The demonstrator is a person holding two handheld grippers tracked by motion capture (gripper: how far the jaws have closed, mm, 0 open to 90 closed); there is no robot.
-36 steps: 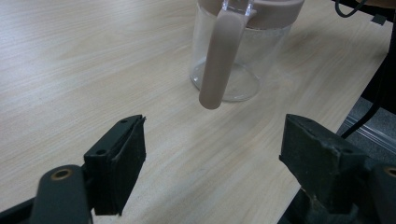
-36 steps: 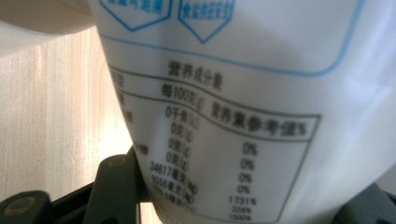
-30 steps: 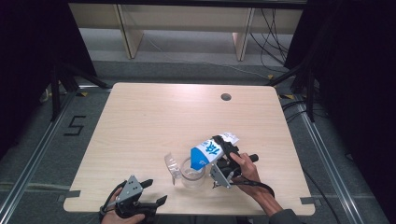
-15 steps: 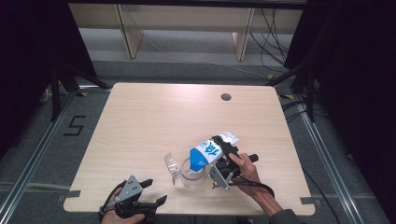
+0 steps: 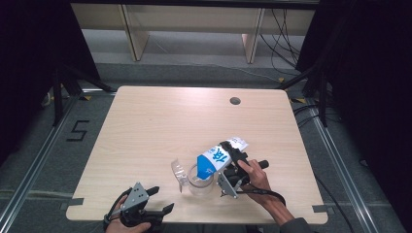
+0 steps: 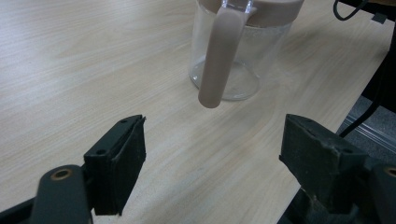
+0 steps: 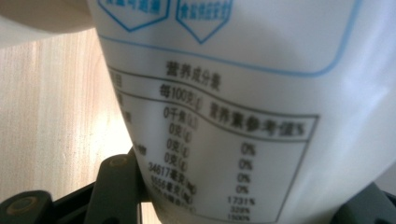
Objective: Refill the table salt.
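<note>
One wooden worktop [image 5: 160, 126] carries everything, with a small round hole [image 5: 235, 101] near its far right corner. Close to the near edge, right of the middle, stands a clear glass jug [image 5: 199, 180] with a brownish handle [image 6: 219, 56]. A blue-and-white pouch [image 5: 217, 158] is tilted above it, mouth end down over the jug's rim, clamped between the right gripper's [image 5: 232, 169] fingers. The left gripper [image 5: 145, 206] sits at the near edge, left of the jug, its fingers [image 6: 122, 163] spread apart with nothing between them.
</note>
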